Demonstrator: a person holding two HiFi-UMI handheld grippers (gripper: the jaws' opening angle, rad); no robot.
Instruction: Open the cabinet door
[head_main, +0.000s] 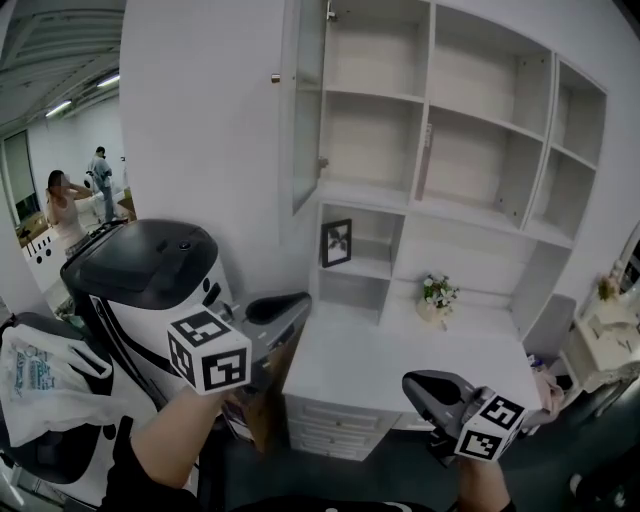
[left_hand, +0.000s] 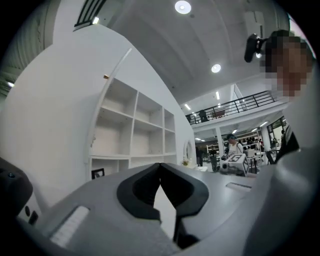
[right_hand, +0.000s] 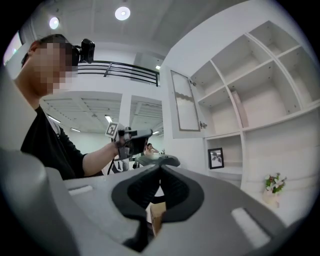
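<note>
**Cabinet door stands open, both hand-held grippers clenched and empty**

A white cabinet (head_main: 480, 160) of open compartments fills the wall ahead, above a white table (head_main: 400, 350) with drawers (head_main: 325, 425) under its front edge. To the left stands a large black and white machine (head_main: 150, 270), and a plastic bag (head_main: 40, 370) lies at its foot.

The cabinet door (head_main: 308, 110) is at the cabinet's upper left compartment. It is a tall, narrow glazed panel with its long axis upright. It is hinged on the cabinet's left upright and swung out, roughly square to the cabinet front. Its free edge points out into the room toward the person. In the head view it shows almost edge-on; the right gripper view shows its broad face.

The left hand-held gripper (head_main: 298, 302) hangs low, near the table's left front corner and well below the door. Its jaws are clenched together with the tips meeting. Nothing is between them and they touch nothing.

The right hand-held gripper (head_main: 412, 382) is held over the table's front edge, well apart from the door. Its jaws are also pressed tip to tip and empty.

A small framed picture (head_main: 336, 243) stands in a lower compartment. A little pot of flowers (head_main: 437, 297) sits at the back of the table.
</note>
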